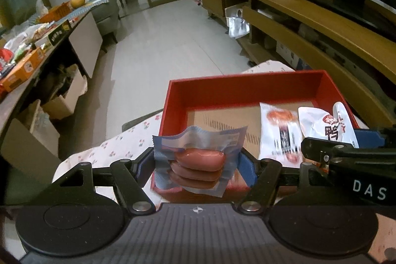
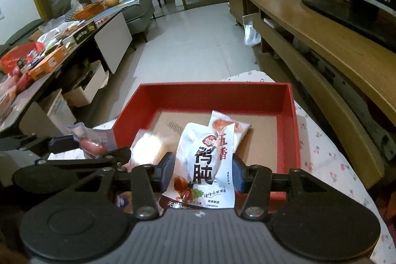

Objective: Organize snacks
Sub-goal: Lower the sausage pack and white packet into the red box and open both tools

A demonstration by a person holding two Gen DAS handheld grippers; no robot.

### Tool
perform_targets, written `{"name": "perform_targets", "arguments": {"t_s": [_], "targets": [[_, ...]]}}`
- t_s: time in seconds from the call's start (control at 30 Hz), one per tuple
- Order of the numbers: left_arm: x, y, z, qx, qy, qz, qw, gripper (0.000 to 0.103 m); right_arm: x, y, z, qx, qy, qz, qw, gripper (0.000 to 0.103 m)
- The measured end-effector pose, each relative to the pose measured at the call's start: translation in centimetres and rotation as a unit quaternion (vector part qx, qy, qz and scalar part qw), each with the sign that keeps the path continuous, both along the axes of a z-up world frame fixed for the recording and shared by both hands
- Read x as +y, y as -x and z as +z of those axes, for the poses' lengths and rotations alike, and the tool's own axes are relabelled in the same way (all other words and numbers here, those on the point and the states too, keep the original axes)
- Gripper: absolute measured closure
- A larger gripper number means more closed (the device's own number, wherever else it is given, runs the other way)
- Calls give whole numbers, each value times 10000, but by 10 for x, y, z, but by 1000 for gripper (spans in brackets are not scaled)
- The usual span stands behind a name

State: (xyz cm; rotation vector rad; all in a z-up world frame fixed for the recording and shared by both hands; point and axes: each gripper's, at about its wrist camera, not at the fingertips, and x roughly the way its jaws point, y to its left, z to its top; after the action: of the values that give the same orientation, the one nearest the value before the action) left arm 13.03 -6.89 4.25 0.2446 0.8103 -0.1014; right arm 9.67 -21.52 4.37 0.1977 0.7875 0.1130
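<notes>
A red box [image 1: 247, 88] [image 2: 212, 93] with a cardboard floor sits on a floral cloth. My left gripper [image 1: 196, 160] is shut on a clear pack of sausages [image 1: 198, 162] at the box's near left rim; the pack also shows in the right wrist view [image 2: 91, 142]. My right gripper [image 2: 203, 170] is shut on a white snack pouch with black and red characters [image 2: 208, 160], held over the box's near part; that pouch also shows in the left wrist view [image 1: 329, 125]. Another white snack packet [image 1: 279, 130] [image 2: 240, 125] lies inside the box. A blurred pale packet [image 2: 148, 145] is beside it.
A cluttered side table [image 1: 27, 58] [image 2: 49, 48] with boxes and snacks stands at the left. A long wooden TV cabinet [image 1: 321, 24] [image 2: 334, 41] runs along the right. Tiled floor [image 1: 173, 41] lies beyond. Cardboard boxes [image 1: 64, 100] sit under the side table.
</notes>
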Motion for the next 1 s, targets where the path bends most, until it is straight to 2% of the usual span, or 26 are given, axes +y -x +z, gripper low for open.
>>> {"name": "perform_targets", "arguments": {"t_s": [0.17, 0.33, 0.43, 0.63, 0.8, 1.0], "targets": [[-6, -24, -14, 25, -42, 57, 10000, 29, -5, -33, -12, 118, -1, -77, 9999, 54], [-4, -44, -39, 366, 42, 151, 9992, 29, -4, -56, -35, 334, 125, -77, 9993, 54], [-3, -49, -53, 456, -51, 187, 9988, 28, -3, -66, -51, 484, 212, -43, 9986, 54], [-2, -52, -55, 488, 57, 224, 9985, 27, -10, -77, -61, 577, 117, -119, 9982, 52], [-5, -53, -54, 506, -14, 204, 9985, 24, -11, -81, -67, 664, 235, -184, 9973, 51], [-2, -54, -51, 519, 31, 223, 9984, 19, -15, -81, -62, 619, 242, -239, 9975, 47]]}}
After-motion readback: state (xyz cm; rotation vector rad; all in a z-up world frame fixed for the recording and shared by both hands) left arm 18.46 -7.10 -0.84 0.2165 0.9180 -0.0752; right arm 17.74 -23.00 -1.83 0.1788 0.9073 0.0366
